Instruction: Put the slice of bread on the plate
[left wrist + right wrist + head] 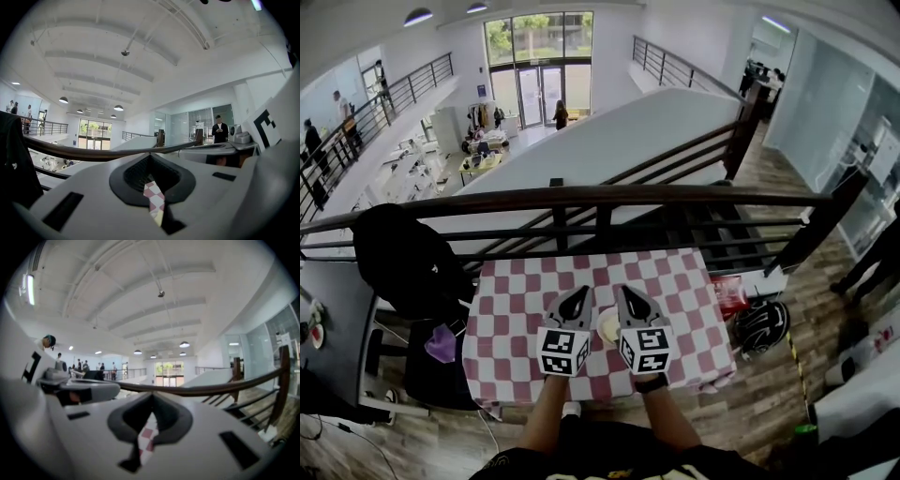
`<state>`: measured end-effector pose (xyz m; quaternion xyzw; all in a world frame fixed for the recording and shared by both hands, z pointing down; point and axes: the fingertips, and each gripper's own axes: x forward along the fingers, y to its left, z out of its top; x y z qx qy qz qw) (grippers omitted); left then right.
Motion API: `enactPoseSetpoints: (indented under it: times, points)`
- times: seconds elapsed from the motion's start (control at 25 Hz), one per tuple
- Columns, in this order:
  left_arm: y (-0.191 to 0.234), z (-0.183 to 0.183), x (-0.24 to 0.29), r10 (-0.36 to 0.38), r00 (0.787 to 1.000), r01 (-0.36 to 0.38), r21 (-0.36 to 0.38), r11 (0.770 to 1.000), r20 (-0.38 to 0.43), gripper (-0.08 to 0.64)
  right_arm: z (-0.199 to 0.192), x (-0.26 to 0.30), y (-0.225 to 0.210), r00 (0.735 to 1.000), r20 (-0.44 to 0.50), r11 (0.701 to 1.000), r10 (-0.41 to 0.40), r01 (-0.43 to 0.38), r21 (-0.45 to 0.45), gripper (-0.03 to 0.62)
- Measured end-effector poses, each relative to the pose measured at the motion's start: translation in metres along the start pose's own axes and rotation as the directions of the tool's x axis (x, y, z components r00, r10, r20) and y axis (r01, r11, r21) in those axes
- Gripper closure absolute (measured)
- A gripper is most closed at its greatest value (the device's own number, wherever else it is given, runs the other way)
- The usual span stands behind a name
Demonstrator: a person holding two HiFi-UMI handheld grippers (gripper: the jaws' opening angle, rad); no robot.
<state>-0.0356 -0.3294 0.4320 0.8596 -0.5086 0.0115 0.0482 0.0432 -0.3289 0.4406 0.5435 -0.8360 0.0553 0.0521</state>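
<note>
I hold both grippers side by side, pointing level, above a table with a red-and-white checked cloth (675, 281). My left gripper (577, 293) and right gripper (627, 292) each have their jaws together with nothing between them. A pale round plate (607, 327) shows on the cloth in the gap between the two grippers, mostly hidden by them. I cannot make out a slice of bread. In the left gripper view the left gripper (150, 156) shows only a sliver of cloth past its jaws. The right gripper (152, 395) shows the same in its own view.
A dark wooden railing (581, 197) runs just beyond the table's far edge, with an open drop behind it. A black jacket (403, 258) hangs over a chair at the left. A red pack (729, 292) and a black helmet (761, 326) sit at the table's right.
</note>
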Motion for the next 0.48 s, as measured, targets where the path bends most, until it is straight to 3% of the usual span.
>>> enactPoseSetpoints:
  times: [0.48]
  points:
    - [0.011,-0.003,0.019,-0.002,1.0,0.002,-0.014,1.0,-0.009,0.541,0.002,0.014,-0.003,1.0,-0.008,0.999,0.022,-0.022,-0.043,0.577]
